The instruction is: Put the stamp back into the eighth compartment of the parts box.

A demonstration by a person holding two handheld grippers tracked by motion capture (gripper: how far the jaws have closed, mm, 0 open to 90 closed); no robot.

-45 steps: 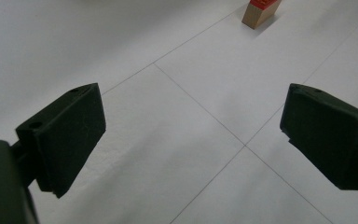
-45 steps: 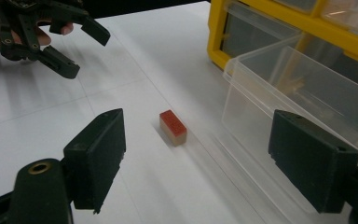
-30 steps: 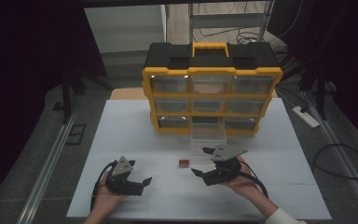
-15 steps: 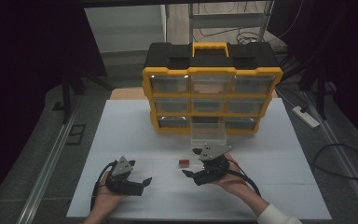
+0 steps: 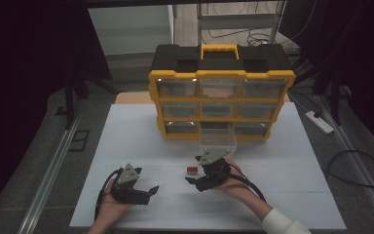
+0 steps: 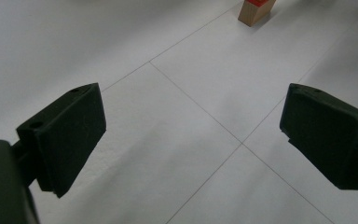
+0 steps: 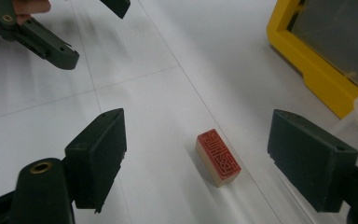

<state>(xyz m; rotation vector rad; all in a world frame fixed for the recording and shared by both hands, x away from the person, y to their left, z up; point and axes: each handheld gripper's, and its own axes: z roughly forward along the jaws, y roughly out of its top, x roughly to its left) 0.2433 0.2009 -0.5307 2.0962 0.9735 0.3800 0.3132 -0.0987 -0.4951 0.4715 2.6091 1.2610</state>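
- The stamp block (image 7: 217, 157), a small wooden block with a red carved face, was seen lying on its side on the white bench (image 5: 126, 126), at the lower centre of the right gripper view.
- In that view the block was framed between the two jaws of the right gripper (image 7: 214, 161), which was spread wide and held nothing. No contact with either jaw was visible.
- The long axis of the block was seen to run from upper left to lower right in the frame, skewed to the line between the jaws. A small twist of the gripper was judged necessary so that the jaws would close across the narrow sides.
- In the high view the block (image 5: 192, 170) was located just left of the right gripper (image 5: 195, 183), below the yellow drawer cabinet (image 5: 221, 105) and near the clear drawer (image 5: 217, 141) pulled out of it.
- The left gripper (image 5: 151, 191) was found well apart at the lower left, jaws fully spread and empty. In its own view the block (image 6: 256, 10) appeared at the top edge.
- The right gripper was judged the nearer.
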